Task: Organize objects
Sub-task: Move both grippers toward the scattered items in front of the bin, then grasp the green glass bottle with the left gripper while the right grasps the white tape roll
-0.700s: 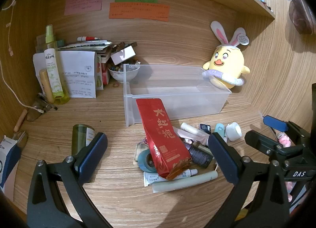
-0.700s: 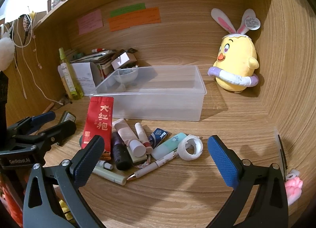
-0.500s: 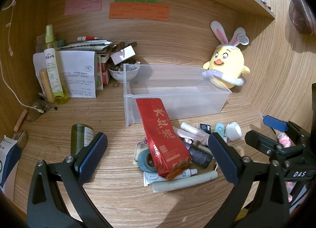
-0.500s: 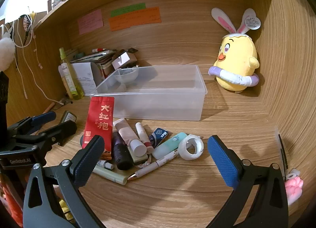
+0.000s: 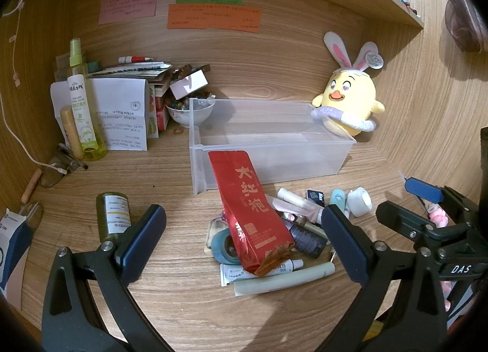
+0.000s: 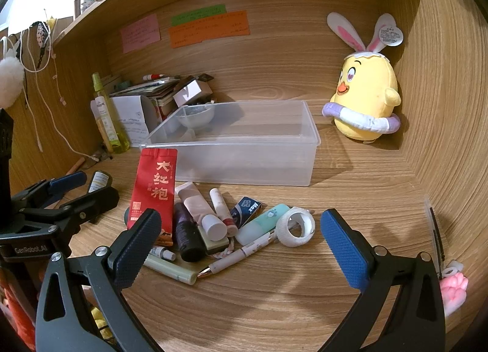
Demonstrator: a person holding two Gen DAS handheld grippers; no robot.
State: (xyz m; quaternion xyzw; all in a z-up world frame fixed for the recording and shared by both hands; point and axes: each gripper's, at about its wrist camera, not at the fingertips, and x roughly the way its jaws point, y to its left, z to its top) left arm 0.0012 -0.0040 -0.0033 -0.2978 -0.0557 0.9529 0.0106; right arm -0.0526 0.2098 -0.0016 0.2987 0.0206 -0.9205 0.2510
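Note:
A clear plastic bin [image 5: 268, 144] [image 6: 241, 151] stands empty on the wooden desk. In front of it lies a heap of small items: a red tea pouch [image 5: 248, 211] [image 6: 154, 187], tubes, a dark bottle [image 6: 187, 234], a pen [image 6: 244, 253], a mint tube [image 6: 262, 224] and a white tape roll [image 6: 296, 227] [image 5: 360, 201]. A green jar [image 5: 113, 215] lies apart at the left. My left gripper [image 5: 242, 239] is open above the heap's near side. My right gripper [image 6: 239, 243] is open over the heap, holding nothing.
A yellow chick plush [image 5: 350, 105] [image 6: 366, 105] sits at the back right corner. Papers, a spray bottle [image 5: 80, 102] and a bowl [image 5: 189, 112] crowd the back left. Wooden walls close in the back and right. A pink toy [image 6: 454, 289] lies at the far right.

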